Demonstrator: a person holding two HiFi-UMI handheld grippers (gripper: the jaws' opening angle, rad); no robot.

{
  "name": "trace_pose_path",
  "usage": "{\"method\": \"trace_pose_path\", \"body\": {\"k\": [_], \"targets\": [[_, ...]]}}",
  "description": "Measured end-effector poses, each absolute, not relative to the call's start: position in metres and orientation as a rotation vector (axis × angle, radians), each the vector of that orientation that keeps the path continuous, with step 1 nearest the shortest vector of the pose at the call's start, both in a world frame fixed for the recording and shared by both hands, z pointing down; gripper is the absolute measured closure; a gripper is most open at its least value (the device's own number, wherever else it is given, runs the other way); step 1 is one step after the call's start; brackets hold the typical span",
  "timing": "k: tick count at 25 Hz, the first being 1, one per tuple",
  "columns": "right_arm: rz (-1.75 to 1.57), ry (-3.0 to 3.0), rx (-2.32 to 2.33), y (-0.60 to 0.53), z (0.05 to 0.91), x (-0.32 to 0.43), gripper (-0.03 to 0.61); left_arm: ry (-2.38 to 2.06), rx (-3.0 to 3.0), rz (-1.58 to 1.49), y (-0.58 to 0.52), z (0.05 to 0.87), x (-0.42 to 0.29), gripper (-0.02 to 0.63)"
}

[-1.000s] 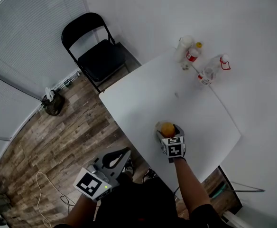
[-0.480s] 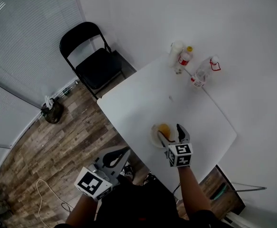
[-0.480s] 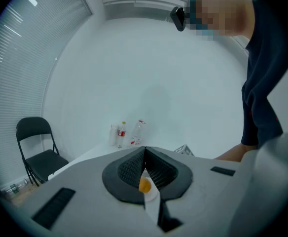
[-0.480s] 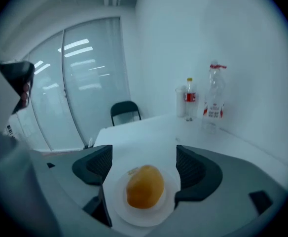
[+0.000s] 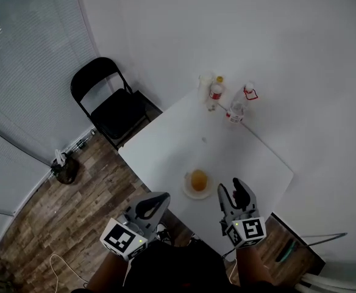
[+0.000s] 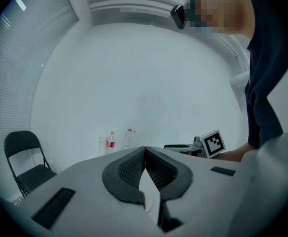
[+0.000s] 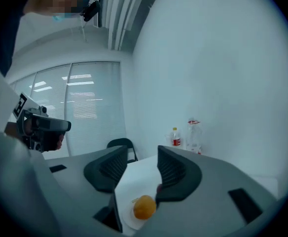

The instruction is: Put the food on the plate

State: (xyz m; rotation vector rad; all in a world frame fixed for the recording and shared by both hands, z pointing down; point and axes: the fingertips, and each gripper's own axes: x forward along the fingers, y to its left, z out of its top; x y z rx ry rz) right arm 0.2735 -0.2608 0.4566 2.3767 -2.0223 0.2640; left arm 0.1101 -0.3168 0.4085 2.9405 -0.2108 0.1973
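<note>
The round orange food (image 5: 199,179) lay on the small white plate (image 5: 186,190) on the white table (image 5: 166,145), so the empty right gripper (image 5: 233,188), its jaws closing nearby, needed only to lift clear without nudging the plate, while the left gripper (image 5: 161,196) hung clenched on nothing.

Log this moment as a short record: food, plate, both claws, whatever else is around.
food: one round orange piece, lying on the plate
plate: white, on the white table, near its front edge
right claw: closing, nothing between its jaws, clear of the plate
left claw: shut, empty, off the table
other: bottles at the far corner; black chair
</note>
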Motion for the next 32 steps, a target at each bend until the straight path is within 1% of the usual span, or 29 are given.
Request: {"method": "trace_pose_path", "body": {"k": [1,2,4,6,9,12,20,32], "targets": [[0.213,-2.010,2.400,-0.255,0.447,0.272,0.404,-0.201,2.946,0.188,-0.314,0.406,0.112,0.594],[0.161,-2.008,2.413,-0.250,0.437,0.269,0.439,-0.189,2.952,0.173,-0.311,0.402,0.115,0.594],[0.081,-2.010,2.434,-0.240,0.416,0.262,0.503,-0.160,2.968,0.135,-0.305,0.394,0.122,0.594],[0.016,-1.994,2.465,-0.230,0.392,0.258,0.535,-0.133,2.992,0.121,-0.298,0.388,0.128,0.594],[-0.093,-1.944,2.471,-0.216,0.365,0.256,0.554,-0.105,3.022,0.097,-0.292,0.380,0.132,0.594],[-0.159,-1.935,2.462,-0.211,0.346,0.254,0.556,-0.100,3.039,0.100,-0.289,0.377,0.133,0.594],[-0.139,-1.987,2.404,-0.213,0.339,0.247,0.557,-0.104,3.036,0.094,-0.284,0.371,0.129,0.594],[-0.064,-2.016,2.348,-0.218,0.352,0.243,0.557,-0.118,3.037,0.067,-0.279,0.372,0.127,0.594]]}}
